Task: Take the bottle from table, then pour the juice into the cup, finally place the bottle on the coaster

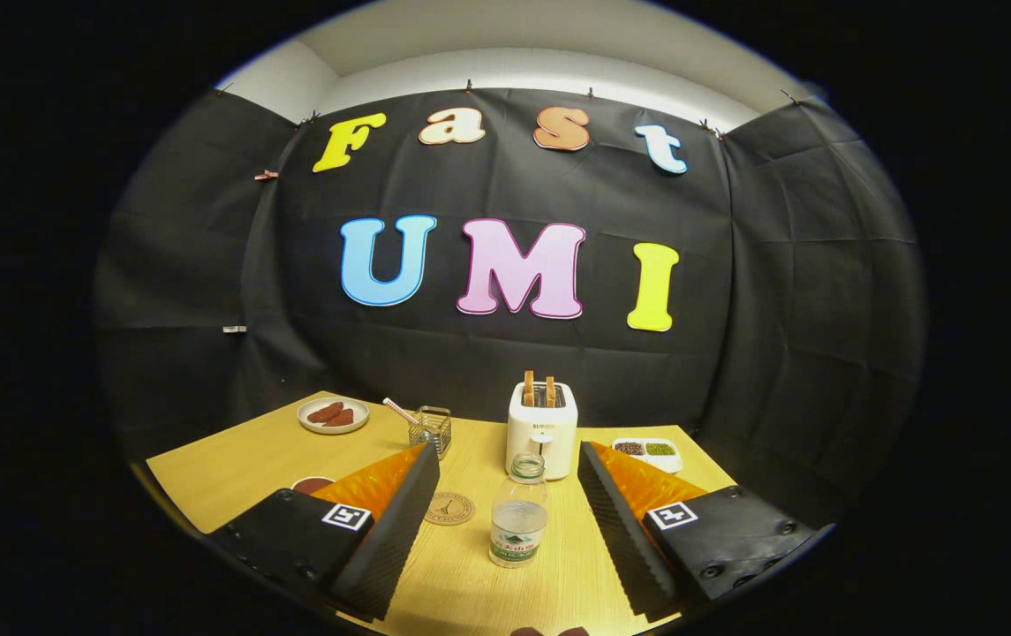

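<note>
In the gripper view, the gripper (505,530) is hovering low over the wooden bench (231,459), its fingers (390,521) spread wide and holding nothing. The bottle (518,512) is standing upright on the bench between the fingers, apart from both and a little nearer the right one, with its cap off and its long axis vertical, so a straight push forward looks likely to bring its body between the pads. The coaster (449,508) is lying flat just beside the bottle, close to the left finger's tip. A dark cup (313,484) is peeking out beyond the left finger's base. Beyond the bottle a toaster (542,428) is standing, with a small wire basket (431,428), a plate of food (333,415) and a divided tray (648,452) farther back.
</note>
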